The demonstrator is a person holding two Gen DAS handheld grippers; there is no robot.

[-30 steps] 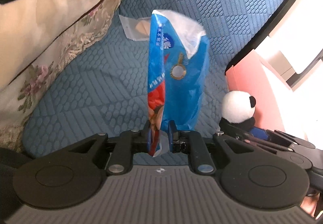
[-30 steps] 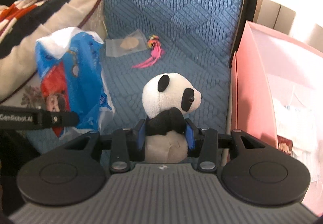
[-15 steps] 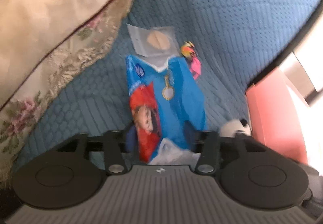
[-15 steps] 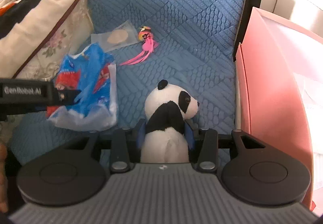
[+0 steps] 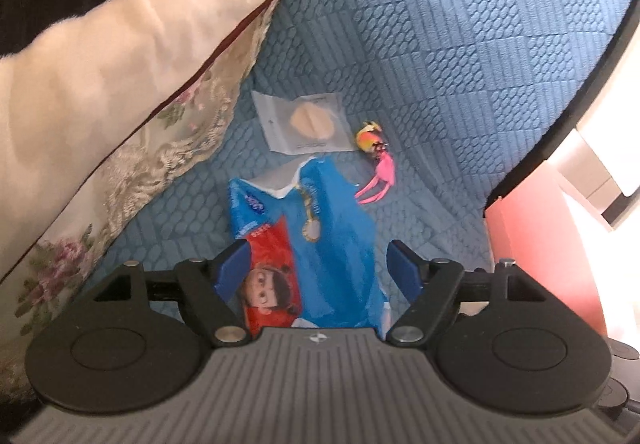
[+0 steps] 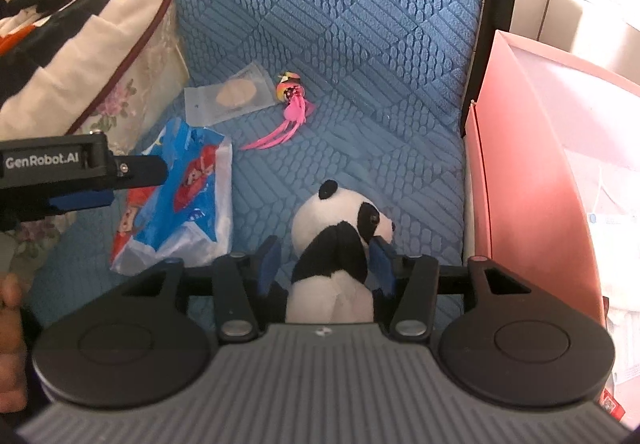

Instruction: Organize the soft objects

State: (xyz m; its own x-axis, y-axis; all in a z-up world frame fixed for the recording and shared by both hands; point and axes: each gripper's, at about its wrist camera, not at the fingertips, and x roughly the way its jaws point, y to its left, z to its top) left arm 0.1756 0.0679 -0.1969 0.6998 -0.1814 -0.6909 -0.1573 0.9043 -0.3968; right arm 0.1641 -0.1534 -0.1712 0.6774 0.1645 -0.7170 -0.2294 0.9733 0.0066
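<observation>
A blue and red tissue pack lies flat on the blue quilted seat. My left gripper straddles its near end with the jaws opening wide, and the pads do not press on it. The right wrist view shows the same pack under one black finger of the left gripper. A small plush panda sits upright on the seat between the blue pads of my right gripper. Those jaws are opening too, and a gap shows beside the left pad.
A clear sachet holding a beige pad and a pink tassel charm lie further back on the seat. Flowered and striped pillows crowd the left. A pink box stands past the seat's right edge. A hand shows at lower left.
The left jaws went from shut on the upright pack to wide apart, and the pack now lies on the seat. The right gripper came down with the panda and its jaws widened.
</observation>
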